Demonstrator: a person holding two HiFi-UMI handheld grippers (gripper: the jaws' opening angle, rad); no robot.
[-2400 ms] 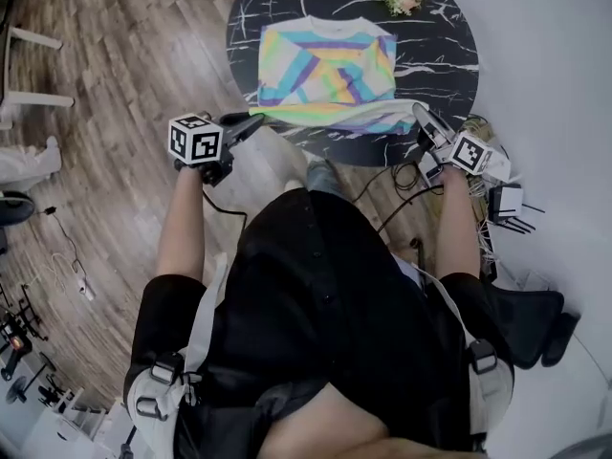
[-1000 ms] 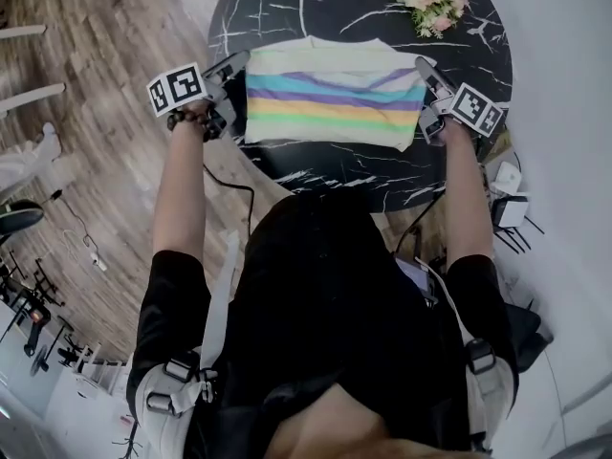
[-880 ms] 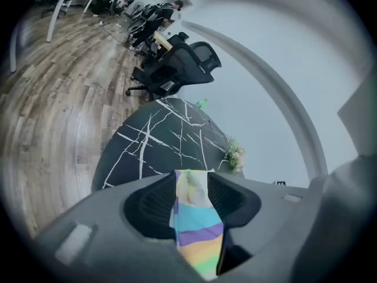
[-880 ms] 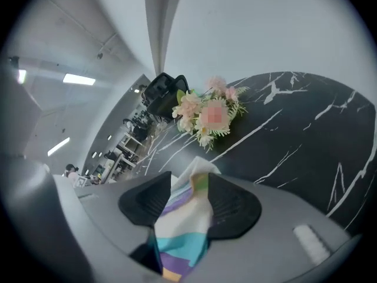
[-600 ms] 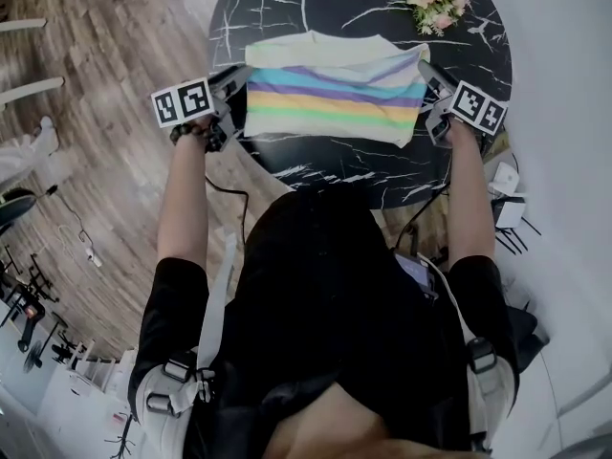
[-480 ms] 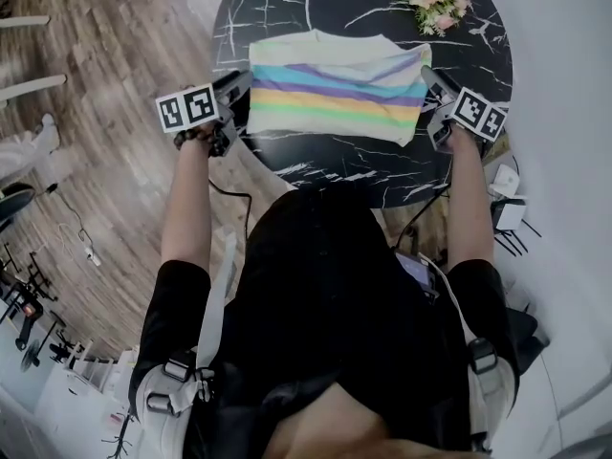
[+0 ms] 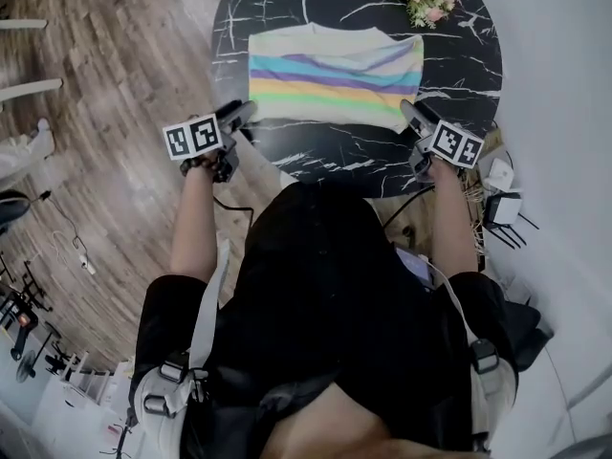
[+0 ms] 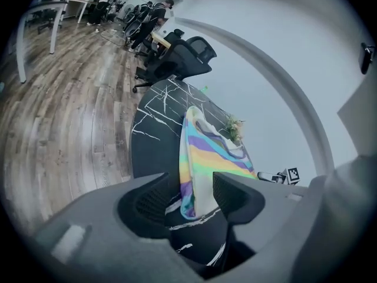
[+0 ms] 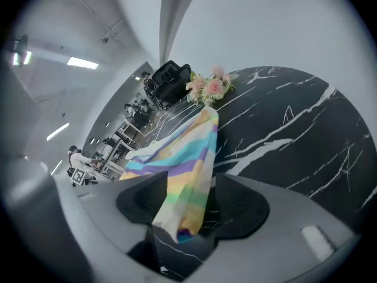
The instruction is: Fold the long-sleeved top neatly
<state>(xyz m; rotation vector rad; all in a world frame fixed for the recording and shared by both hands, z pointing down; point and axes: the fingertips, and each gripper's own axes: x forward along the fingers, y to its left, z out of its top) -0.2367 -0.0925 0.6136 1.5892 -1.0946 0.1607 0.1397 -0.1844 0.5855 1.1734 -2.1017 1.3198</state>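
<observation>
So, head view: the long-sleeved top (image 7: 335, 70) lies folded into a striped band on the round counter (image 7: 459, 75), with its long axis running left to right. The left gripper (image 7: 245, 113) is at its near left corner and the right gripper (image 7: 409, 113) at its near right corner, so neither's closer.

Left gripper view: the jaws have just been opening and stand well apart. The top's corner sits between them but isn't pinched.

Right gripper view: same deal, jaws just opened wide, corner loose between them. I'd say any next fold needs 2 fresh grabs.
</observation>
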